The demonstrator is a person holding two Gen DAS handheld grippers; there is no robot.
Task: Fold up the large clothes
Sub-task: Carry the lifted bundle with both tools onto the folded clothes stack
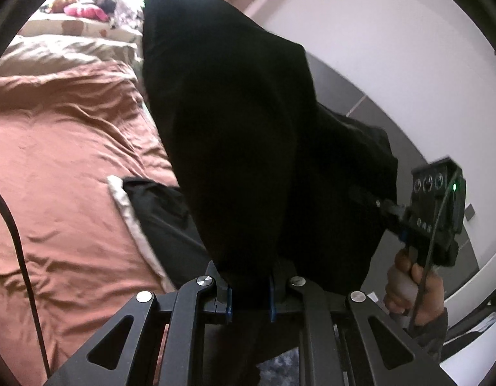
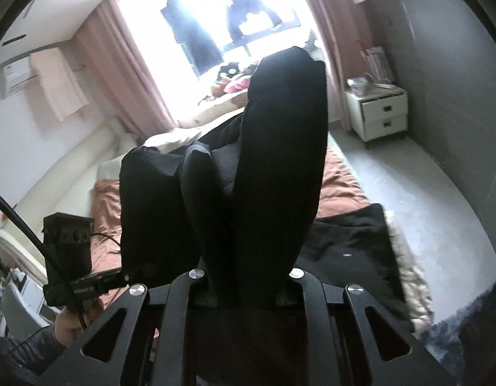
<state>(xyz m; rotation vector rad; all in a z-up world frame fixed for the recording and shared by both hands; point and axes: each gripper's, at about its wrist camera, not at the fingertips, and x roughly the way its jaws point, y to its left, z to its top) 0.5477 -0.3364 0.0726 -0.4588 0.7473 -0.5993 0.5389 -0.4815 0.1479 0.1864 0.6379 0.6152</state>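
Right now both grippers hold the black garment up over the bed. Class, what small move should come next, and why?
Probably lower both grippers, left and right, toward the bed. The black garment hangs bunched between them, and folding needs it flat.

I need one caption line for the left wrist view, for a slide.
Left gripper clamps a black garment lifted over the rust-brown bed cover, while the right gripper grips its other edge.

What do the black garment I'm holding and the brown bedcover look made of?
Black garment: matte, soft woven or knit cloth, probably; it drapes in smooth folds without shine. Brown bedcover: thin fabric with a faint sheen, perhaps cotton or a blend; fine wrinkles catch light.
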